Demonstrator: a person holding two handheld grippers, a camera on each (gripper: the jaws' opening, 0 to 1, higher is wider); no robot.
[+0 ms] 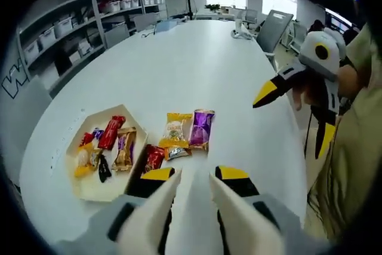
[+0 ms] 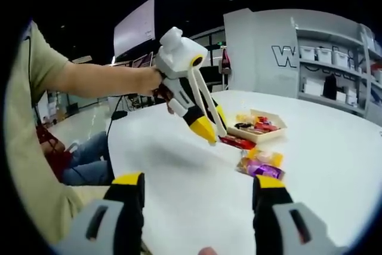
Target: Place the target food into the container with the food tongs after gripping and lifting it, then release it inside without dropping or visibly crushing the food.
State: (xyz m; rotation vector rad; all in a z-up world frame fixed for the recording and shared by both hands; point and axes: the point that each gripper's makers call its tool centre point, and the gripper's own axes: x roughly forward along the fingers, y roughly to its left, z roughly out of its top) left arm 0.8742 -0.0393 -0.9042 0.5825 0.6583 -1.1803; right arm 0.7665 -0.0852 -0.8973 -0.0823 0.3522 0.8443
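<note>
A cream tray (image 1: 88, 190) (image 2: 278, 128) on the white table (image 1: 197, 70) holds several wrapped snacks. Beside it lie a red packet (image 1: 154, 158) (image 2: 237, 142), a yellow packet (image 1: 176, 129) (image 2: 267, 156) and a purple packet (image 1: 202, 126) (image 2: 263, 169). My left gripper (image 1: 196, 176) (image 2: 210, 127) hovers just short of these loose packets, open, with nothing between its jaws. My right gripper (image 2: 199, 182) (image 1: 295, 117) hangs off the table's right edge, jaws wide apart and empty.
Shelves with bins (image 1: 71, 28) (image 2: 334, 64) line one wall. A grey chair (image 1: 274, 28) stands at the far right of the table. The person's beige shirt (image 1: 352, 165) is close on the right, past the table edge.
</note>
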